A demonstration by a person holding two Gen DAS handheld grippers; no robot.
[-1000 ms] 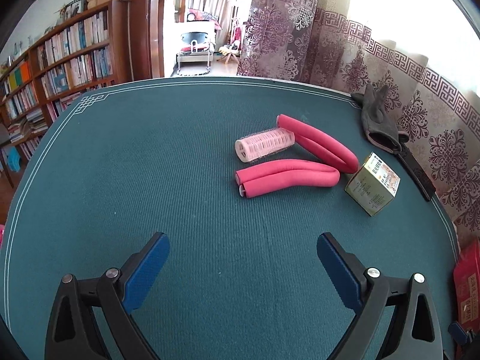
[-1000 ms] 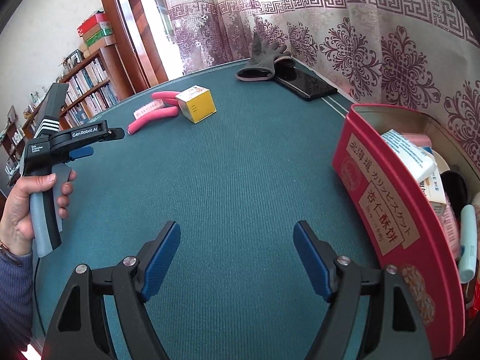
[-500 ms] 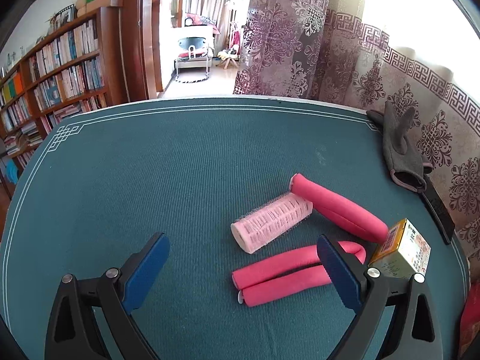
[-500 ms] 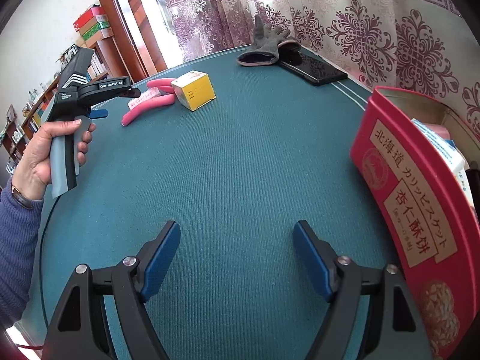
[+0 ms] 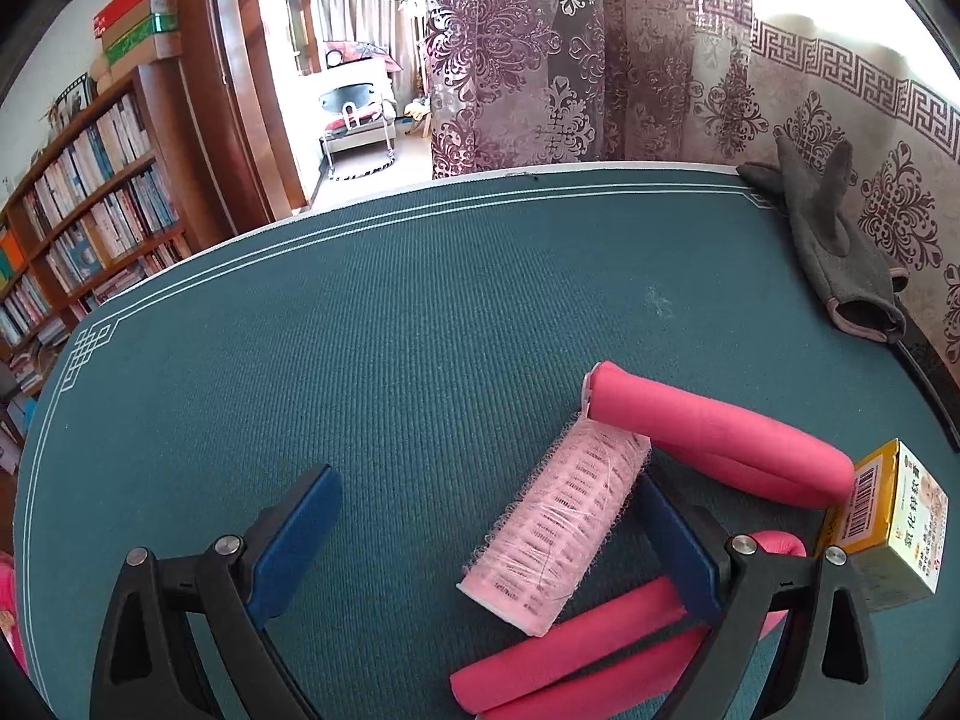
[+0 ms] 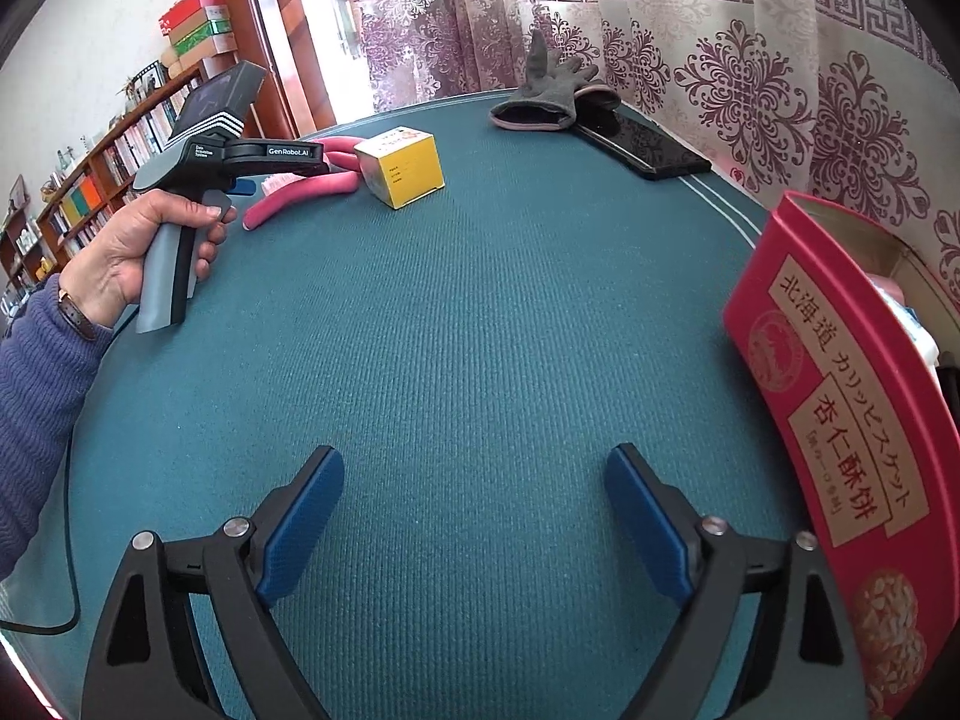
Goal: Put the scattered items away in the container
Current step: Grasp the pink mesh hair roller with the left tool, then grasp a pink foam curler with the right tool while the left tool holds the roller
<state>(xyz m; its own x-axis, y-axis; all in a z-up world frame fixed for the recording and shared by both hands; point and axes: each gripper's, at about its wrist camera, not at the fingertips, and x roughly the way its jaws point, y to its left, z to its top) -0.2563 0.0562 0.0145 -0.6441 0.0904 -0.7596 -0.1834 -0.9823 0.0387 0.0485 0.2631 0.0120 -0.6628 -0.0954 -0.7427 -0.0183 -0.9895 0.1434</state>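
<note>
A pale pink hair roller [image 5: 558, 528] lies on the green table mat [image 5: 420, 360] between the jaws of my left gripper [image 5: 486, 476], close to the right finger [image 5: 672, 540]. The jaws are closing; the left pad stands well clear of the roller. Two bright pink foam curlers [image 5: 720, 438] [image 5: 576, 654] and a yellow box [image 5: 888, 522] lie just beside it. My right gripper [image 6: 475, 452] hovers over bare mat, jaws opening, nothing between them. The red tin [image 6: 840, 408], with items inside, stands to its right.
A grey glove [image 6: 546, 96] and a black phone [image 6: 642, 147] lie at the table's far edge by the curtain. In the right wrist view a hand [image 6: 132, 252] in a blue sleeve holds the left gripper near the yellow box [image 6: 402, 171]. Bookshelves stand behind.
My left gripper has advanced across the mat until the pink roller lies between its jaws. The right gripper's jaws stand a little wider, and the red tin sits further right in its view.
</note>
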